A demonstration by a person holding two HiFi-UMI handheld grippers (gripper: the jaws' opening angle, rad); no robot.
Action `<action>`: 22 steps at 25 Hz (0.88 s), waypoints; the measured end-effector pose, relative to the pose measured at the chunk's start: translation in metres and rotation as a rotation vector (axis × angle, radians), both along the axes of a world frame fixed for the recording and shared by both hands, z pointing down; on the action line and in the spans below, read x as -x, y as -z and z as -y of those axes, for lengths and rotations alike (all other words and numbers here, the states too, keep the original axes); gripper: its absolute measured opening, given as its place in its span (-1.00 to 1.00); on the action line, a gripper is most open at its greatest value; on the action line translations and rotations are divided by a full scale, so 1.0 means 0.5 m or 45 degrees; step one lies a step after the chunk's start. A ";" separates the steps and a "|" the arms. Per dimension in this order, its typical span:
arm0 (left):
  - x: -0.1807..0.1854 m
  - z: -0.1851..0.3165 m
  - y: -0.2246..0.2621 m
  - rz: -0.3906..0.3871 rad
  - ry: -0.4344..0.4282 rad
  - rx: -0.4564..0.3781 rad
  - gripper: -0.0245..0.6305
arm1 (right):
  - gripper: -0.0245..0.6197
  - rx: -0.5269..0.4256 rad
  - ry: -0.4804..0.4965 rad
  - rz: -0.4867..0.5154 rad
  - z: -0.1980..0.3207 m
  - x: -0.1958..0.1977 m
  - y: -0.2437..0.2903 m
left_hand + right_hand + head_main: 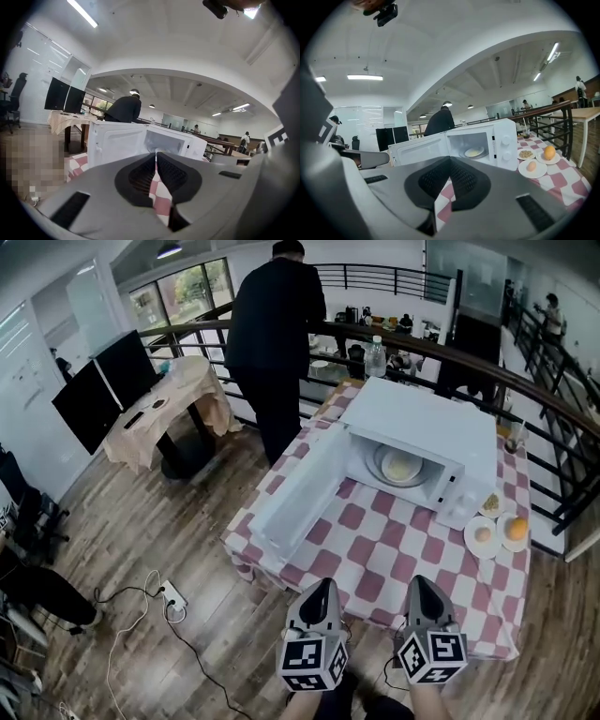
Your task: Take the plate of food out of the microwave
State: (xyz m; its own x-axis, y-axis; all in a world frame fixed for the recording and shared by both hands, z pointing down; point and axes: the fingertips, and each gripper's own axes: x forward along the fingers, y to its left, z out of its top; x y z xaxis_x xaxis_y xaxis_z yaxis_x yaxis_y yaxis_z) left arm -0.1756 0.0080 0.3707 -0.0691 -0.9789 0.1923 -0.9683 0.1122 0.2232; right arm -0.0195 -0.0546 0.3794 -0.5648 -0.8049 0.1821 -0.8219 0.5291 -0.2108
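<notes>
A white microwave (424, 423) stands on the red-and-white checked table (375, 549) with its door (298, 491) swung fully open to the left. Inside it lies a plate of pale food (399, 466), also seen in the right gripper view as the plate (474, 152). My left gripper (323, 589) and right gripper (419, 585) hover side by side over the table's near edge, well short of the microwave. Both are shut with nothing between the jaws. In the left gripper view the microwave (154, 143) shows ahead, its plate hidden.
Three small plates lie right of the microwave: an egg (482, 534), an orange (516, 528), and crumbs (490, 505). A person in black (275, 343) stands behind the table. Railing (525, 381) runs behind. A side table with monitors (108, 385) is at left; cables (159, 601) lie on the floor.
</notes>
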 end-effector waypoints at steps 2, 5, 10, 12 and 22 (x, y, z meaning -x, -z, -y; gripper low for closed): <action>0.014 0.010 -0.004 -0.008 -0.020 0.002 -0.86 | -0.95 0.005 -0.021 -0.002 0.006 0.011 -0.002; 0.032 0.024 -0.012 -0.012 -0.049 0.008 -0.86 | -0.95 0.012 -0.038 0.001 0.013 0.032 -0.008; 0.052 0.045 -0.021 -0.028 -0.077 0.012 -0.86 | -0.95 0.019 -0.055 -0.015 0.024 0.055 -0.014; 0.055 0.055 -0.026 -0.035 -0.086 0.017 -0.86 | -0.95 0.023 -0.063 -0.018 0.031 0.059 -0.017; 0.052 0.126 -0.035 -0.062 -0.113 0.047 -0.86 | -0.95 0.081 -0.101 -0.002 0.107 0.064 -0.032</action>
